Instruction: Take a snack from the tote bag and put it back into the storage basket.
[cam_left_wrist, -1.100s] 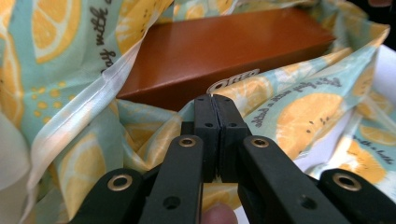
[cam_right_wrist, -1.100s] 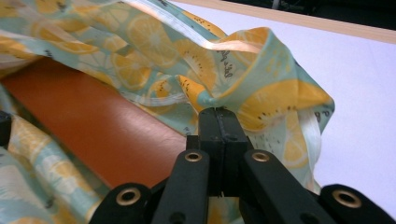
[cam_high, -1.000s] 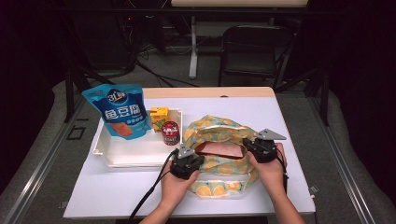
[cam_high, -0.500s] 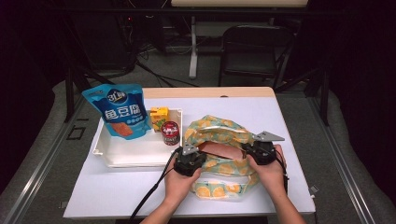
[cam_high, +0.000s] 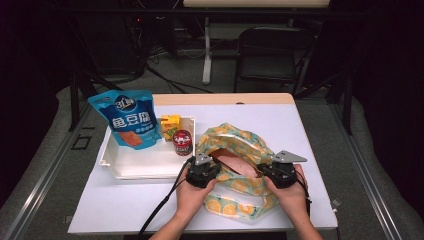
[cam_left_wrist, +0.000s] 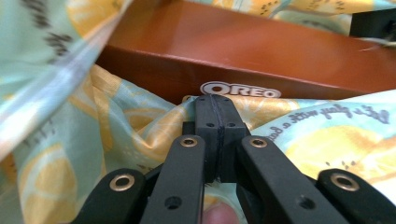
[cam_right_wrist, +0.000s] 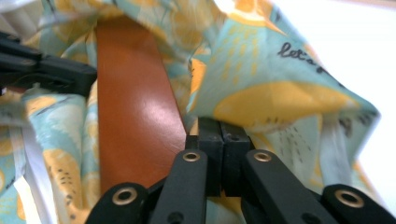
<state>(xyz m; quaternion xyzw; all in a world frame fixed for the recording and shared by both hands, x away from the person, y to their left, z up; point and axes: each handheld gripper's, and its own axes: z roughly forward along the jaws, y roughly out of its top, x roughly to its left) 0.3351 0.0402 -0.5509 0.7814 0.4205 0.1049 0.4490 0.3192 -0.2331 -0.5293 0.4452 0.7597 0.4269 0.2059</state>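
A lemon-print cloth bag (cam_high: 235, 197) lies on the white table with its mouth pulled open. Inside it sits a brown Oreo box (cam_high: 235, 162), seen close up as the Oreo box (cam_left_wrist: 243, 56) and as the same box (cam_right_wrist: 135, 107). My left gripper (cam_high: 202, 172) is shut on the bag's rim at the mouth's left side, its jaws pinching the cloth (cam_left_wrist: 215, 105). My right gripper (cam_high: 280, 172) is shut on the rim at the right side, clamping the cloth (cam_right_wrist: 219, 128). Each gripper view shows the other gripper's black jaw across the bag.
A white tray (cam_high: 140, 165) stands left of the bag. At its back are a blue snack pouch (cam_high: 131, 117), a yellow juice box (cam_high: 170, 125) and a red can (cam_high: 182, 142). A chair (cam_high: 272, 55) stands beyond the table's far edge.
Both grippers keep their hold on the bag's rim. The right one has drifted slightly toward the near edge, the left slightly rightward, and the bag's mouth has shifted with them.
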